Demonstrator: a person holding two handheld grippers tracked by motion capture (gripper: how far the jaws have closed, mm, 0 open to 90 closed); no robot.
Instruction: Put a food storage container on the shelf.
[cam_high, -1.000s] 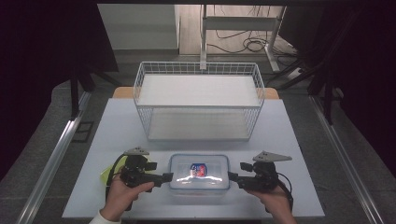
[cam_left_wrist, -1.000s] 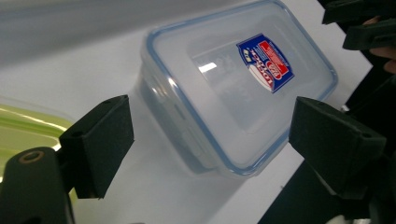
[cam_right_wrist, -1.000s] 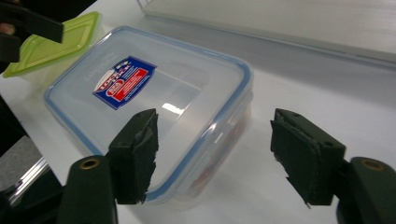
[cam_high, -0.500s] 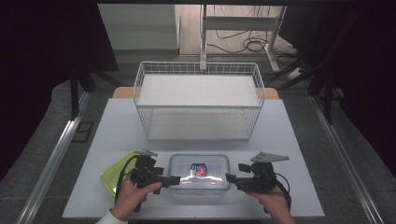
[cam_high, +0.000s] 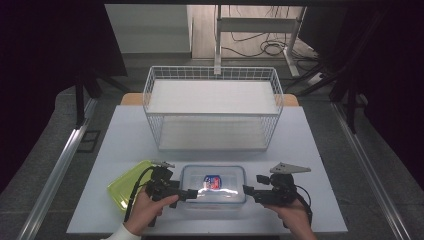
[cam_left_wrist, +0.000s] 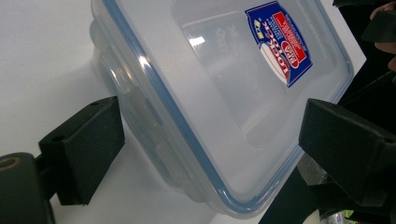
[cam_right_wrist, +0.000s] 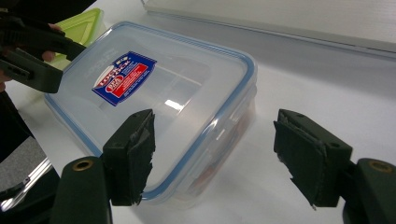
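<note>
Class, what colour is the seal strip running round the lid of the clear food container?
Blue; the seal strip shows best in the right gripper view.

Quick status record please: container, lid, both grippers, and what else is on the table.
container: clear plastic box at the table's near edge
lid: blue-rimmed lid on the box, red-and-blue label up
left gripper: jaws open, straddling a box corner, having just opened wider
right gripper: jaws open at the opposite end
beside box: green lid
behind: white wire basket
</note>
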